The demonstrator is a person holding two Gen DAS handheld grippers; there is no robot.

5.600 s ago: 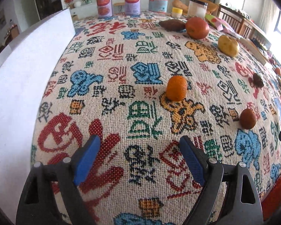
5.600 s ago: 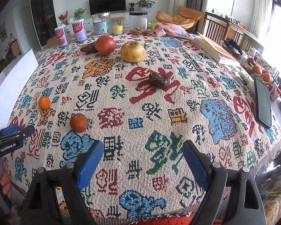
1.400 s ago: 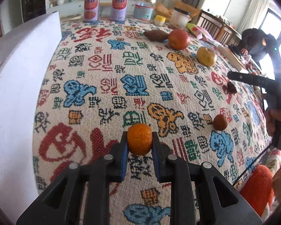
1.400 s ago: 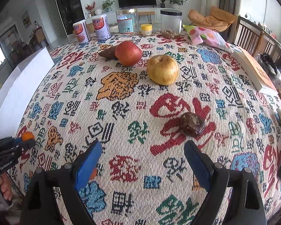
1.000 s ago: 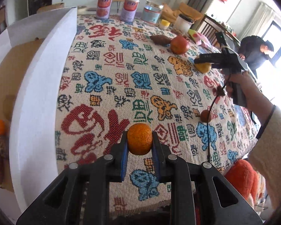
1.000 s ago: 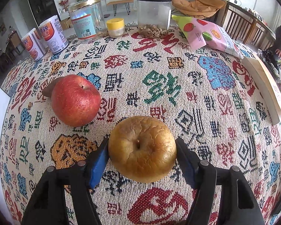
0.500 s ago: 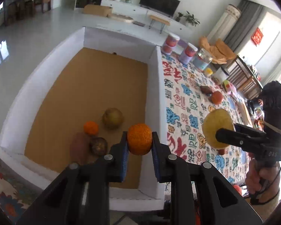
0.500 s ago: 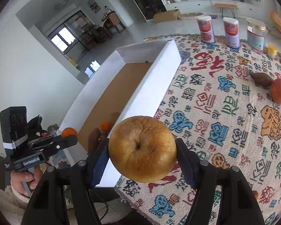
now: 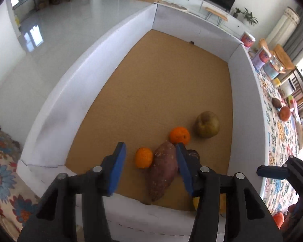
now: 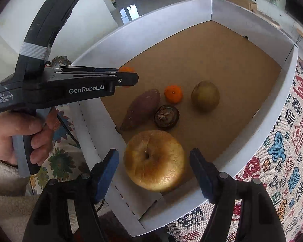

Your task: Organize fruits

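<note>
**Fruit dropping into the box, both hand-held grippers letting go**

The box (image 10: pixel 258 121), white-walled with a brown floor, stands just beside the cloth-covered worktop (image 10: pixel 288 151); every place below is told against it.

Over its near corner the yellow apple (image 10: pixel 154 160) sits between the pads of the right hand-held gripper (image 10: pixel 154 171), whose jaws are opening; gaps show on both sides, so it looks released. It is the heaviest piece, firm but wrinkled and easily bruised; a grip across its widest part suits it.

Inside the box lie a sweet potato (image 9: pixel 164 169), stiff and long, best taken at mid-length, and a green pear (image 9: pixel 207 124), nearer the worktop-side wall.

Two oranges are smaller: one (image 9: pixel 179 135) by the pear, one (image 9: pixel 143 157) under the left hand-held gripper (image 9: pixel 150 168). Its jaws are opening with nothing pressed between them. Oranges are light, springy, and roll easily.

A dark wrinkled fruit (image 10: pixel 166 117) is smallest and soft.
</note>
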